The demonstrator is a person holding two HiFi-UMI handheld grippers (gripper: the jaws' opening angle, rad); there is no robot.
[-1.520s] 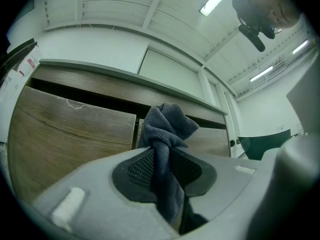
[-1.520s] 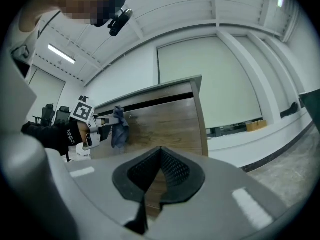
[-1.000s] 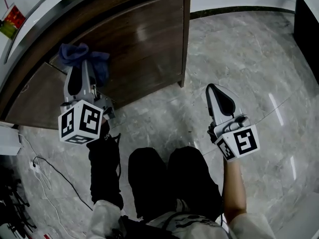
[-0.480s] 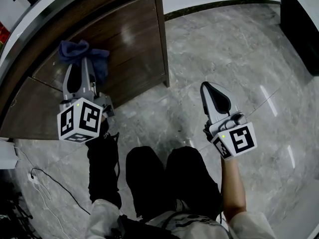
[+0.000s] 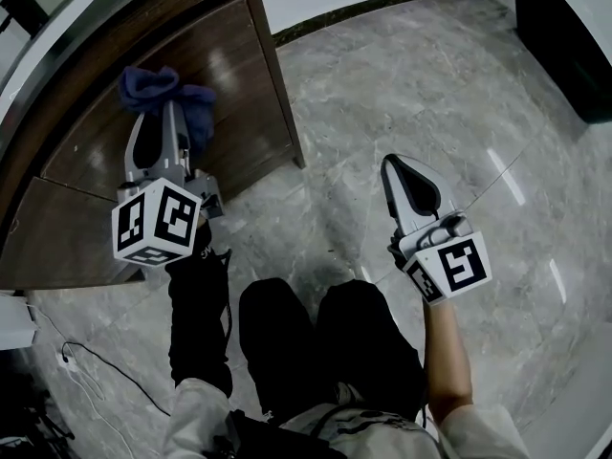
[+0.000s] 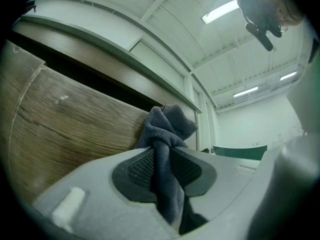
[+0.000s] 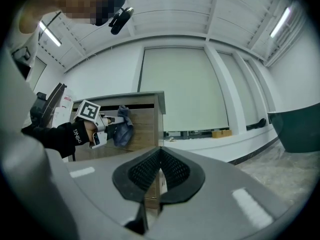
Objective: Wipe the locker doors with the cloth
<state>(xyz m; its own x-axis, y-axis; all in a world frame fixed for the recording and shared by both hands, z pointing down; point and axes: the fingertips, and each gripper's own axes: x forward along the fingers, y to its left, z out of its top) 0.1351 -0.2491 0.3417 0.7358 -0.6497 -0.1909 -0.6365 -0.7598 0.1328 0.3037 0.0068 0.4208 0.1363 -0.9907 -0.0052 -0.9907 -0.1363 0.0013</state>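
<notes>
A dark blue cloth (image 5: pixel 164 90) is pressed against the brown wooden locker door (image 5: pixel 225 65), with my left gripper (image 5: pixel 158 115) shut on it. In the left gripper view the cloth (image 6: pixel 168 125) bunches out between the black pads (image 6: pixel 137 170), tight against the wood grain (image 6: pixel 65 126). My right gripper (image 5: pixel 399 167) hangs over the grey floor to the right of the locker, shut with nothing in it. The right gripper view shows its pads meeting at the tip (image 7: pixel 160 155), and further off the cloth (image 7: pixel 123 127) on the door (image 7: pixel 146 120).
The locker's right edge (image 5: pixel 273 94) ends at a grey marble floor (image 5: pixel 430 75). A dark cabinet (image 5: pixel 564 36) stands at the upper right. A white cable (image 5: pixel 72 357) lies at the lower left. The person's legs in black trousers (image 5: pixel 325 342) are below the grippers.
The left gripper has slid the cloth along the door toward the locker's right edge. The right gripper has drifted the same way, still shut.
</notes>
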